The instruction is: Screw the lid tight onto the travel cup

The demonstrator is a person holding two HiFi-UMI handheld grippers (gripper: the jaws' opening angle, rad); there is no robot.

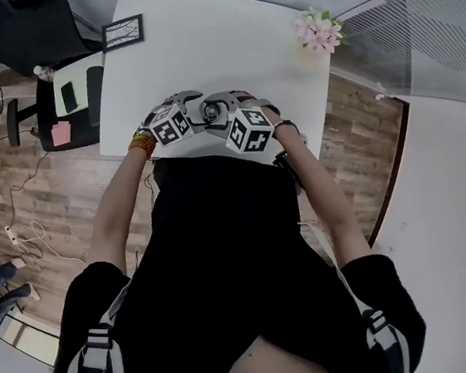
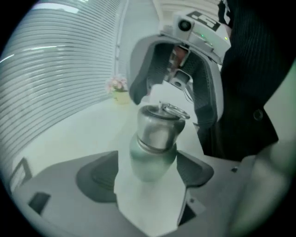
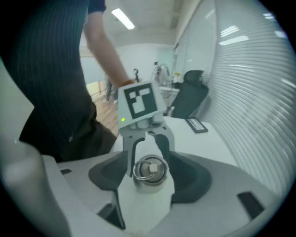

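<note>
The travel cup (image 2: 149, 159) stands on the white table (image 1: 200, 43) near its front edge, a pale green body under a steel lid (image 2: 157, 125) with a ring handle. My left gripper (image 2: 148, 173) straddles the body, open, with a strip of table showing beside the left pad. My right gripper (image 3: 149, 178) comes from the opposite side and brackets the lid (image 3: 149, 170), open, with small gaps at both pads. In the head view the two grippers (image 1: 193, 111) (image 1: 226, 111) meet nose to nose over the cup (image 1: 210, 111), which they mostly hide.
A small pot of pink flowers (image 1: 320, 33) stands at the table's far right corner, and a framed picture (image 1: 123, 33) lies at the far left. A black chair (image 1: 73, 99) is left of the table. A blinds-covered glass wall (image 1: 416, 35) runs along the right. The person's torso presses against the front edge.
</note>
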